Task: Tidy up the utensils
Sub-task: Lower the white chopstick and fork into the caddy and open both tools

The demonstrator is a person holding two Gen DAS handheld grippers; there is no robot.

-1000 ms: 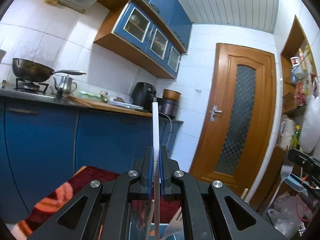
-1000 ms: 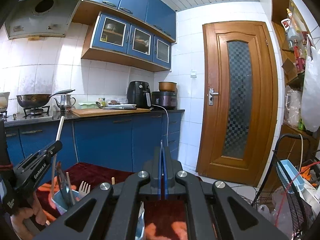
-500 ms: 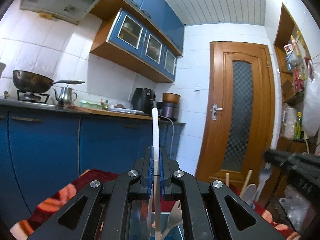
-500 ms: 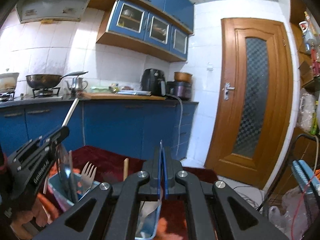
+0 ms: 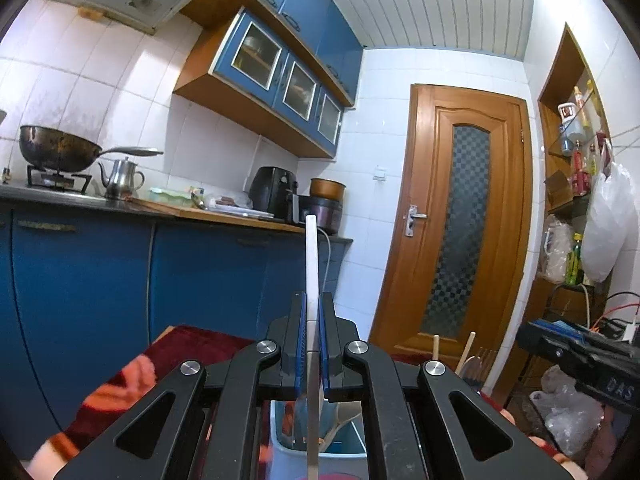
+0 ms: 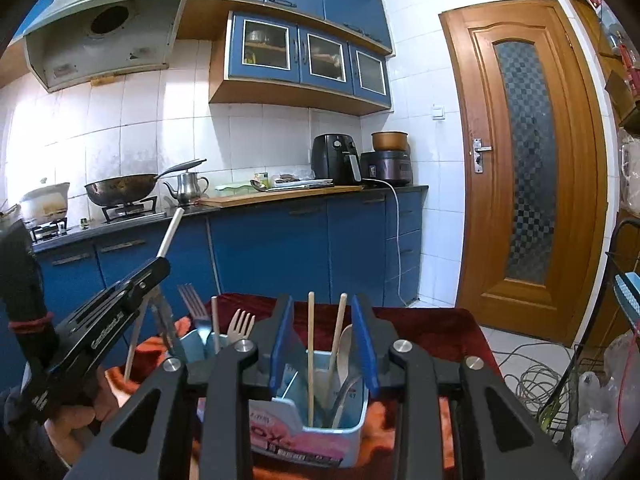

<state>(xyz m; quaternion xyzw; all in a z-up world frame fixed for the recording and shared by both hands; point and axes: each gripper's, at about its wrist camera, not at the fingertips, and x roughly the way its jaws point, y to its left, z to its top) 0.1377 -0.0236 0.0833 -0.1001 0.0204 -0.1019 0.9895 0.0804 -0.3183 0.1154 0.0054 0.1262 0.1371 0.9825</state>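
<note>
- Kitchen with blue cabinets; a red cloth covers the desk (image 6: 440,328).
- Left of the holder (image 6: 320,432), the left gripper (image 5: 311,344) has its jaws clamped on one white-handled utensil (image 5: 311,264): thin, stiff, probably light and slick; best held mid-handle.
- Over the holder, the right gripper (image 6: 324,344) has jaws apart, just opened, around two chopsticks (image 6: 311,344) without pressing them.
- Beside the holder: two forks (image 6: 240,324).

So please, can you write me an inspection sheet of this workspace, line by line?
Surface: dark red patterned cloth.
Job's things: blue plastic utensil holder with wooden chopsticks, pale spoon, forks.
Clutter: nothing seen on the cloth.
Grippers: left gripper shut on a flat white-handled utensil; right gripper has just been opening, fingers apart, nothing gripped.
Cables: white cable coils on the floor.
Surroundings: blue kitchen cabinets, wooden door.
</note>
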